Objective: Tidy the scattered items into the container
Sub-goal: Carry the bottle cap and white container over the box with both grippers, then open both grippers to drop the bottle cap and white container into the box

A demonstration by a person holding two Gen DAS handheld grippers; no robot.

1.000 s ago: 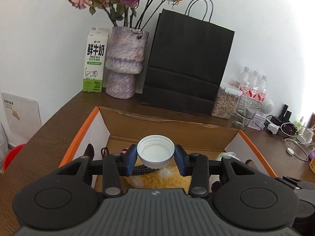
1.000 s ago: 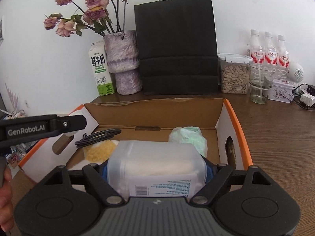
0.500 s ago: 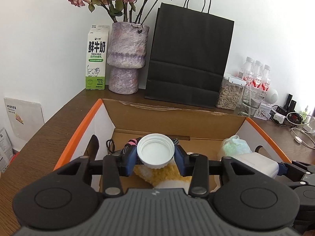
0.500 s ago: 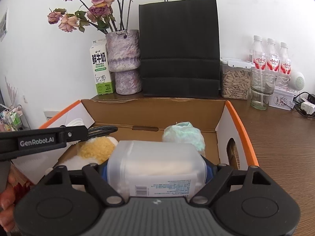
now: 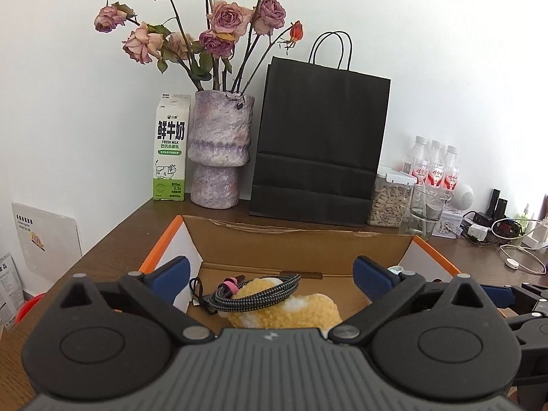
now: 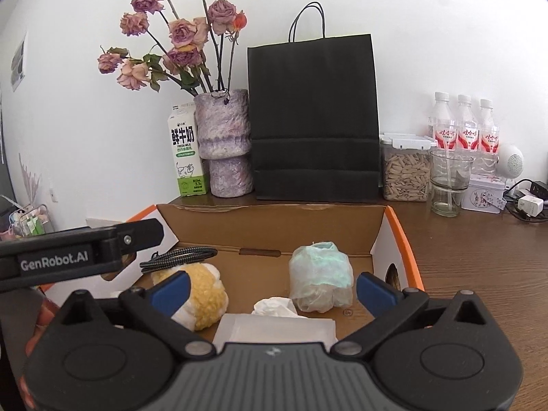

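An open cardboard box with orange edges (image 5: 301, 243) (image 6: 274, 226) sits on the wooden table. Inside it lie a yellow plush toy (image 5: 287, 311) (image 6: 202, 294), a coiled braided cable (image 5: 257, 291) (image 6: 181, 255), a green-white wrapped bundle (image 6: 320, 275), a crumpled tissue (image 6: 274, 306) and a translucent plastic container (image 6: 277, 328). My left gripper (image 5: 270, 274) is open and empty above the box. My right gripper (image 6: 270, 286) is open and empty above the plastic container. The left gripper's arm (image 6: 78, 257) shows at the left of the right wrist view.
Behind the box stand a milk carton (image 5: 170, 150), a purple vase with dried roses (image 5: 219, 150), a black paper bag (image 5: 318, 144), a seed jar (image 6: 406, 167), a glass (image 6: 448, 181) and water bottles (image 6: 462, 123). Cables and chargers (image 5: 507, 236) lie at right.
Both grippers have opened. The white cap has left the left gripper and is out of view. The plastic container has dropped from the right gripper into the box. Both grippers have risen.
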